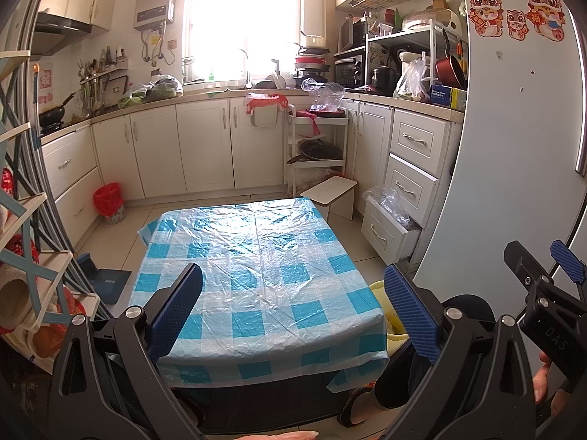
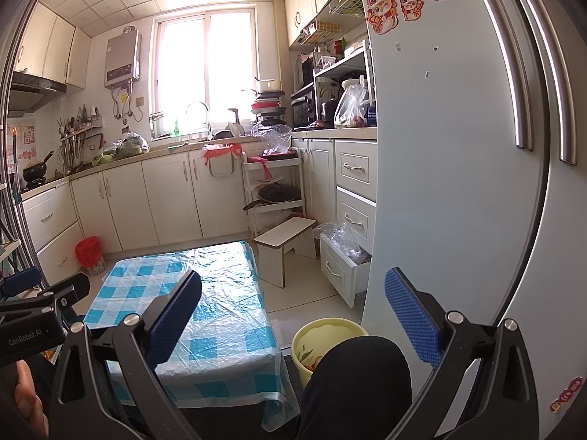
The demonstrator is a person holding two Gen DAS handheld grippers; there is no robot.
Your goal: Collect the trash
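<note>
A low table with a blue-and-white checked plastic cover (image 1: 256, 278) stands in the middle of the kitchen floor; it also shows in the right wrist view (image 2: 205, 315). No loose trash shows on it. A pale yellow bin (image 2: 323, 341) stands at the table's right side, partly hidden by my dark-clothed knee (image 2: 352, 385); its edge shows in the left wrist view (image 1: 381, 293). My left gripper (image 1: 293, 311) is open and empty above the table's near edge. My right gripper (image 2: 293, 315) is open and empty, held higher and to the right.
A red-lined small bin (image 1: 109, 201) stands by the left cabinets. A white stool (image 1: 334, 194), a corner rack with pans (image 1: 317, 146) and an open drawer holding a plastic bag (image 1: 389, 220) are at the right. The fridge door (image 2: 458, 183) is close on the right.
</note>
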